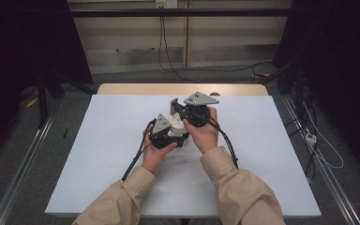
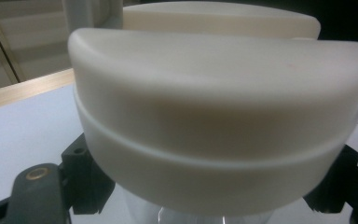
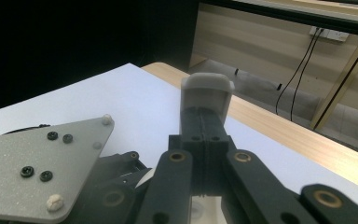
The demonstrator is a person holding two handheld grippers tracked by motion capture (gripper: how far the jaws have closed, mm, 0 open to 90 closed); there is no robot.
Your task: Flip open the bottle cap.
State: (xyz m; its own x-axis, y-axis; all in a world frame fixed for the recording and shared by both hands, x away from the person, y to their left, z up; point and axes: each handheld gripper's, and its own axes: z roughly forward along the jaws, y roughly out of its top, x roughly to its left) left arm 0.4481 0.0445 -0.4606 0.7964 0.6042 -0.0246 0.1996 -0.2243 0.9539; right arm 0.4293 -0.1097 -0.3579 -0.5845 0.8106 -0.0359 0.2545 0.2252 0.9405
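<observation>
A cream-white round piece (image 2: 214, 116), stepped like a lid over a clear base, sits close in front of the left gripper view's camera; in the high view the white piece (image 1: 177, 123) lies at the table's middle. My left gripper (image 1: 180, 135) is shut on its lower part, and the black jaw links (image 2: 81, 179) flank it while the fingertips are hidden beneath. My right gripper (image 3: 207, 98) is shut with its pale pads pressed together and nothing between them. The right gripper (image 1: 174, 106) hovers just behind the white piece, pointing left. The left gripper's grey plate (image 3: 42, 163) shows below it.
A white sheet (image 1: 112, 154) covers the table, with a wooden edge (image 1: 136, 88) along the far side. Black cables (image 1: 166, 51) hang from wall sockets behind. A dark frame post (image 1: 42, 98) stands at the left, and a rail and loose cables (image 1: 323, 150) run along the right.
</observation>
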